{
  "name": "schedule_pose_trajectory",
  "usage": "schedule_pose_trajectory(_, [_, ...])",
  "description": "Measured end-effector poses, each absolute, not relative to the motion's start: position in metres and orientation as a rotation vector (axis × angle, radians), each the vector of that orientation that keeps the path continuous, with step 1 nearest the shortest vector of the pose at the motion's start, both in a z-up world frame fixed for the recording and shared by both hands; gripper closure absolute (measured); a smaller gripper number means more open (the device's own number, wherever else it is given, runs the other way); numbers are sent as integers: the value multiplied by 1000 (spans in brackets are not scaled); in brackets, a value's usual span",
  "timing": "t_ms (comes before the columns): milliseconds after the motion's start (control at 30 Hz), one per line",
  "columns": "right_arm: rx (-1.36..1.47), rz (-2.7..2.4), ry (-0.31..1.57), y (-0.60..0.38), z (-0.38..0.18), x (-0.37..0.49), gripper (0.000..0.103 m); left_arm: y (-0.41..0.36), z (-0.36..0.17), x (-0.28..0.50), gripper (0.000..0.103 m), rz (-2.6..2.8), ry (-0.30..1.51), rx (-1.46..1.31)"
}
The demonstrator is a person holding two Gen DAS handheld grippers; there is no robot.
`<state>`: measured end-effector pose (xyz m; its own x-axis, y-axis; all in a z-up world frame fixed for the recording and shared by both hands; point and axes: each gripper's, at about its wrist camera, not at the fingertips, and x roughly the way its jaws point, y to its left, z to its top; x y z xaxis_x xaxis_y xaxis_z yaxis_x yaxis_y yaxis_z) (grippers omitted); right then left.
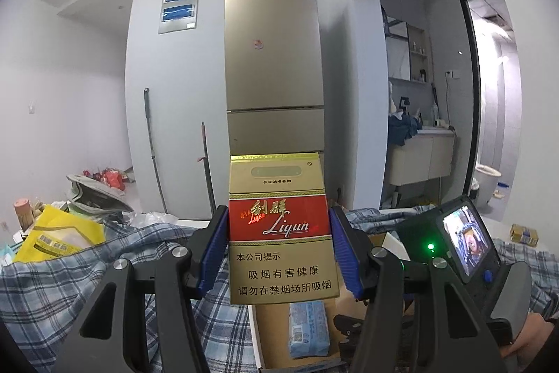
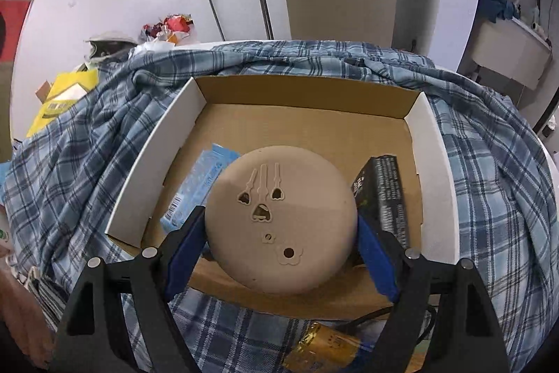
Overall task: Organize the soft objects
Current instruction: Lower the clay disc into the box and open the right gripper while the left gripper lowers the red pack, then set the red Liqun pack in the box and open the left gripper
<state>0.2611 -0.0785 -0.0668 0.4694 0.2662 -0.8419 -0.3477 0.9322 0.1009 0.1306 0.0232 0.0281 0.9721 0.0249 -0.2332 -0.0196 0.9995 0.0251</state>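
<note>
L jaws clamped on cigarette pack | R jaws clamped on beige round pad over box

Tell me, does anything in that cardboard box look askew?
Yes. The black carton leans tilted against the cardboard box wall rather than lying flat, and the blue tissue pack lies diagonally.

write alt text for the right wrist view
The right gripper clamps a round beige disc with small cut-out holes over an open cardboard box resting on blue plaid cloth. Inside the box lie a light blue packet and a black carton.
</note>
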Motion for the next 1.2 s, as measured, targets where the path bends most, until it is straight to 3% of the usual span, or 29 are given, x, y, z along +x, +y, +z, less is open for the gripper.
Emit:
schedule_pose_trajectory(500, [-99, 336, 935, -108, -23, 252, 15, 12, 35, 138, 44, -23, 301, -2])
schedule_pose_trajectory(867, [-119, 197, 858, -172, -26, 244, 16, -25, -16, 224, 44, -114, 737, 24])
schedule_pose_trajectory(1167, [-94, 165, 879, -186, -35, 252, 17, -30, -46, 234, 43, -100, 808, 19])
schedule_pose_trajectory(1200, [-90, 163, 875, -188, -34, 252, 17, -29, -47, 234, 37, -100, 811, 18])
